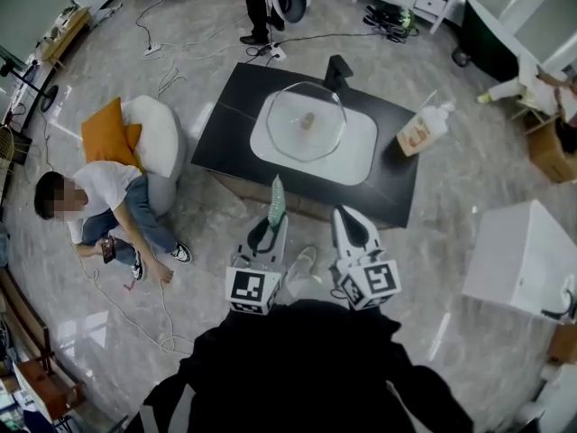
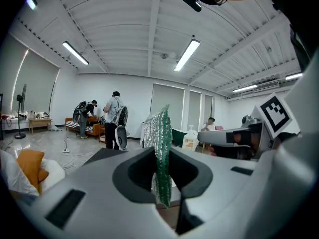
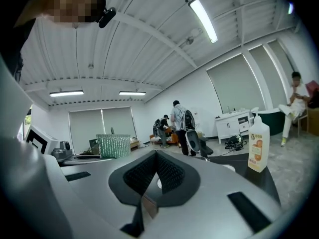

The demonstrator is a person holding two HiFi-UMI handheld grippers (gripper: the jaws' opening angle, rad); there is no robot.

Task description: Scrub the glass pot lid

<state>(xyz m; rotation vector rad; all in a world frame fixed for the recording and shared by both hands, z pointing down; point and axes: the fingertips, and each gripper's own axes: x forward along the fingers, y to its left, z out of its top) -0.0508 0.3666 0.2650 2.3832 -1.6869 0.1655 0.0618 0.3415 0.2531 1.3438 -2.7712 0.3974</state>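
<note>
The glass pot lid lies on a white tray on the low black table, well ahead of both grippers. My left gripper is shut on a green scrub pad that stands upright between its jaws; in the left gripper view the scrub pad fills the jaw gap. My right gripper is shut with nothing in it, held beside the left one short of the table's near edge. In the right gripper view the jaws meet, and the scrub pad shows at the left.
A soap bottle lies on the table's right end and stands out in the right gripper view as the soap bottle. A person sits on the floor at left by an orange cushion. A white box stands at right. Cables cross the floor.
</note>
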